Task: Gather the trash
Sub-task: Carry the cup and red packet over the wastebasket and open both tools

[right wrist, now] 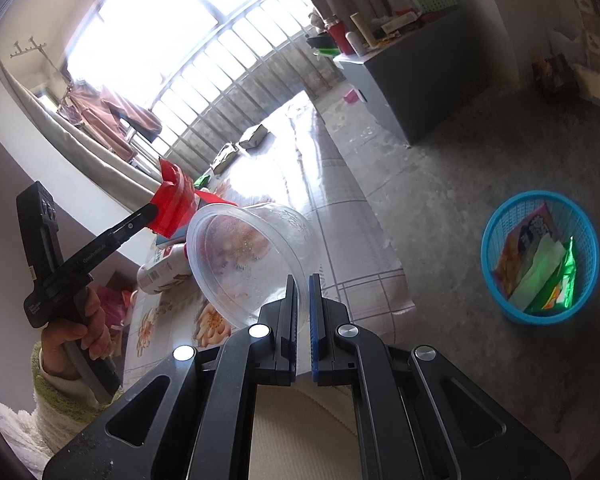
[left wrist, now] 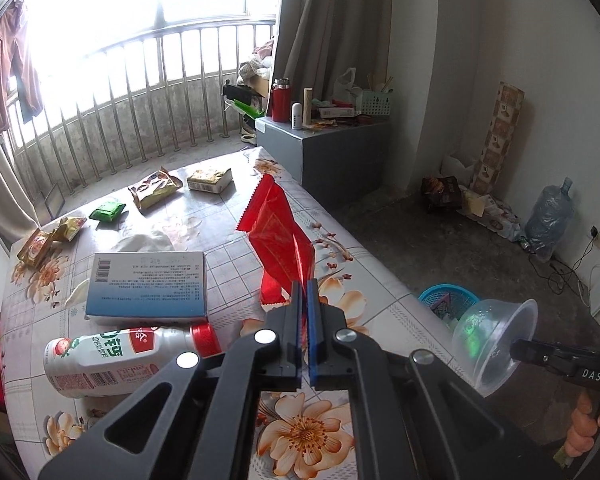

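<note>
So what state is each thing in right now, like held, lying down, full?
Left tongs: shut on the red wrapper.
Red wrapper: held up off the table.
Right tongs: shut on the clear cup's rim.
Clear cup: held tipped sideways, looks empty.
White bottle: lying on its side, red cap on.
Blue basket: upright on the floor, wrappers inside.

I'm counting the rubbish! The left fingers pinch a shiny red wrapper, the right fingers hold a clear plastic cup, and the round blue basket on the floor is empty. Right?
Not quite. The round blue basket is not empty: the right wrist view shows several wrappers inside. The shiny red wrapper and clear plastic cup are held as you said.
</note>
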